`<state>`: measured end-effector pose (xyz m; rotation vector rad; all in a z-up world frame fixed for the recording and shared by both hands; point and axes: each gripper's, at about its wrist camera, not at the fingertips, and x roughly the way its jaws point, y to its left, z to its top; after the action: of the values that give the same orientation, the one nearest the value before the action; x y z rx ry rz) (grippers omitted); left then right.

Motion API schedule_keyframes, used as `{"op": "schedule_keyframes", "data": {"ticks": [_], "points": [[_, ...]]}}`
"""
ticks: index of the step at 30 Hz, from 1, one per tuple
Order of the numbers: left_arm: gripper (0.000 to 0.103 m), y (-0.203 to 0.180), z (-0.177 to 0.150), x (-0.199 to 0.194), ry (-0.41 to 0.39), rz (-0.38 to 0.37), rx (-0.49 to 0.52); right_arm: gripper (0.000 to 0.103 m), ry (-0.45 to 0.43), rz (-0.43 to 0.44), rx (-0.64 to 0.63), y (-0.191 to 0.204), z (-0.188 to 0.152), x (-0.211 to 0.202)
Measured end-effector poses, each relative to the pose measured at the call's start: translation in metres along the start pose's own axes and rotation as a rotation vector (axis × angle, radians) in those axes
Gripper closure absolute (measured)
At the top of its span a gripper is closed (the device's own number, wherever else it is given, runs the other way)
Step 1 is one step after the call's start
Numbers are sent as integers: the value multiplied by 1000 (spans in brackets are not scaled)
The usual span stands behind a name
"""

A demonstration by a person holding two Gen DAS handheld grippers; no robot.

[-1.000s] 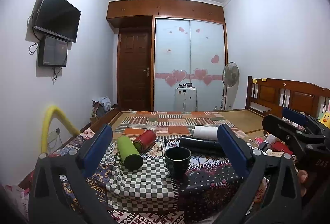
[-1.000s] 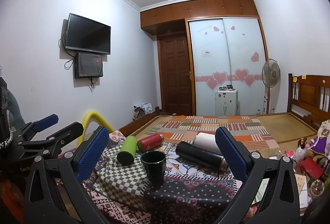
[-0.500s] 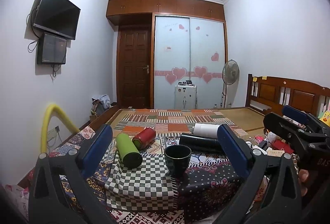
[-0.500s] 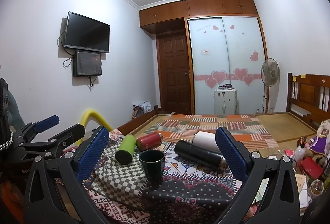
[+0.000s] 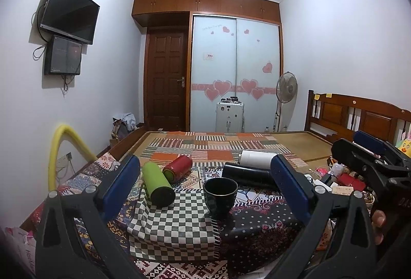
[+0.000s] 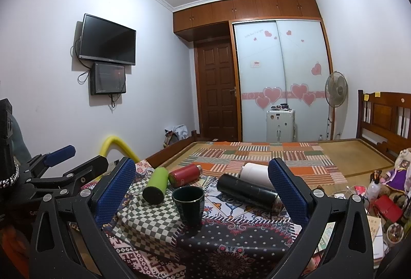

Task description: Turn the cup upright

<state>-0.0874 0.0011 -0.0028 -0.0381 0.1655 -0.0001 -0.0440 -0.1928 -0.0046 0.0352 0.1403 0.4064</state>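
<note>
Dark green ceramic cup [image 5: 220, 195] upright, mouth up, on checked cloth [image 5: 177, 225] | unmoved over the last second, cameras only drifting | left gripper [image 5: 205, 186] and right gripper [image 6: 201, 188] both wide apart, empty, held back | flip looks done.

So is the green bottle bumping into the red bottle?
Cannot tell. In both wrist views the green bottle overlaps the red bottle, with no gap or contact plainly shown.

The bed [image 5: 303, 145] is carrying patterned cloths [image 5: 257, 227] and a checked cloth [image 5: 174, 225]. On them a dark cup [image 5: 220, 195] is standing upright, with green [image 5: 156, 182], red [image 5: 178, 168], black [image 5: 246, 174] and white [image 5: 257, 158] flasks lying on their sides.
</note>
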Motion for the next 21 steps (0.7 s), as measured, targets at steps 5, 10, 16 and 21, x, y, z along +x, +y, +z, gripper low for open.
{"op": "schedule_keyframes", "data": {"ticks": [5, 10, 16, 21], "points": [[0, 0, 0, 2, 5, -11, -2, 0, 0, 0, 1, -1, 0, 1], [0, 1, 0, 3, 9, -13, -8, 0, 2, -4, 2, -2, 0, 1], [0, 2, 0, 4, 18, -14, -11, 0, 6, -14, 8, -5, -2, 4], [0, 0, 0, 4, 23, -22, -10, 0, 12, -19, 12, -5, -2, 5]]}}
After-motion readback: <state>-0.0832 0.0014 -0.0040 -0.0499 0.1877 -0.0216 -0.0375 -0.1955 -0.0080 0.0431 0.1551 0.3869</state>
